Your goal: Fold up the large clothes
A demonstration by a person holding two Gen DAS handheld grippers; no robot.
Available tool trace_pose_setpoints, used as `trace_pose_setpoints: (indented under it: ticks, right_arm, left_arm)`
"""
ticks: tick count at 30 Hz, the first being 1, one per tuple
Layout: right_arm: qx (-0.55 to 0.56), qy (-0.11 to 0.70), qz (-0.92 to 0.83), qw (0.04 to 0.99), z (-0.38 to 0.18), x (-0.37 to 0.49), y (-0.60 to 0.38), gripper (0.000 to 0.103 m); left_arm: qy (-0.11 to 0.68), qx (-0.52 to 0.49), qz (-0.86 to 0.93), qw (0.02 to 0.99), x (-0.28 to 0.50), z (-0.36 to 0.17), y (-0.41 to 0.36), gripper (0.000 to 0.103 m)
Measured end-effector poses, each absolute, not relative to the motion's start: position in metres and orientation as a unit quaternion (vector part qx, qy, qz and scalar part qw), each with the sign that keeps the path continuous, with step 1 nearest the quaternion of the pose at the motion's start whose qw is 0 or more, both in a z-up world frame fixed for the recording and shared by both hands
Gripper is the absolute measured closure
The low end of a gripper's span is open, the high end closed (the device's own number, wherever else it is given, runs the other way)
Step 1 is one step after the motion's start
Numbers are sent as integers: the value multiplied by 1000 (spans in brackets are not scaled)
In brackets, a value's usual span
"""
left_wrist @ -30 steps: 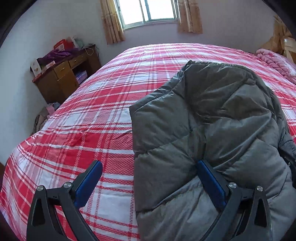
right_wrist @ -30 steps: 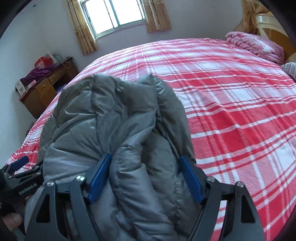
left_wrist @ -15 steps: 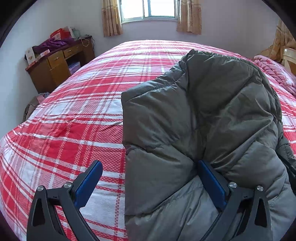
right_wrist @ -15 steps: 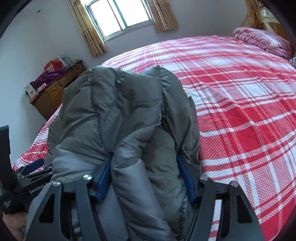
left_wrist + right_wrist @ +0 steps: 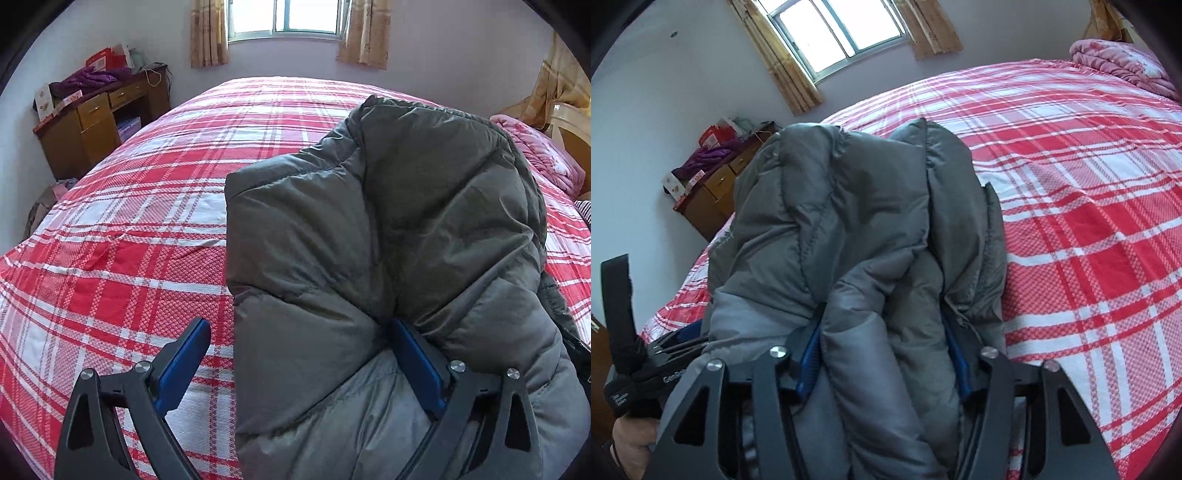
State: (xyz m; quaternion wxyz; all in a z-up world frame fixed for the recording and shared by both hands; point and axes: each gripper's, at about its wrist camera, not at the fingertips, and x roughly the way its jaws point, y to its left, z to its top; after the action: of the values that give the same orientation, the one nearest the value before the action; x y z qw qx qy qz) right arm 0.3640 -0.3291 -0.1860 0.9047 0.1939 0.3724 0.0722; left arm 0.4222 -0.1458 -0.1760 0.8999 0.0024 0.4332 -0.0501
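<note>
The right gripper [image 5: 884, 354] is pinching a thick fold of the grey quilted puffer jacket [image 5: 849, 221] over the red-and-white plaid bedspread [image 5: 1089, 221], while the left gripper [image 5: 301, 363] is standing wide with only the jacket's edge between its jaws, so it should be closing firmly before any lifting.

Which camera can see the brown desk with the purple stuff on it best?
The left wrist view: the wooden desk shows whole, with drawers and clutter. In the right wrist view the grey puffy jacket hides part of it.
</note>
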Motion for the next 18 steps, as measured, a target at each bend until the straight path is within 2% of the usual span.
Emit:
trace_pose_setpoints:
  ticks: [1, 3, 4, 5, 8, 15, 18]
  right_arm:
    - [191, 373, 70, 905, -186, 365, -328, 39]
    - [191, 374, 73, 905, -186, 366, -329, 42]
    - [192, 373, 75, 905, -186, 366, -329, 44]
    - [192, 372, 76, 905, -186, 366, -330, 46]
    - [192, 375, 79, 904, -187, 367, -330, 48]
    - [199, 378, 82, 901, -188, 367, -333, 46]
    - [197, 377, 82, 901, -188, 367, -334, 49]
  left_arm:
    - [432, 4, -51, 901, 421, -175, -148, 7]
    - [423, 12, -68, 903, 414, -172, -153, 20]
    - [418, 21, -75, 905, 407, -171, -159, 31]
    - [410, 38, -73, 908, 402, -169, -165, 35]
    - [411, 36, -70, 908, 401, -168, -166, 36]
    - [411, 31, -68, 908, 398, -167, -166, 35]
    - [411, 27, -84, 907, 398, -167, -165, 44]
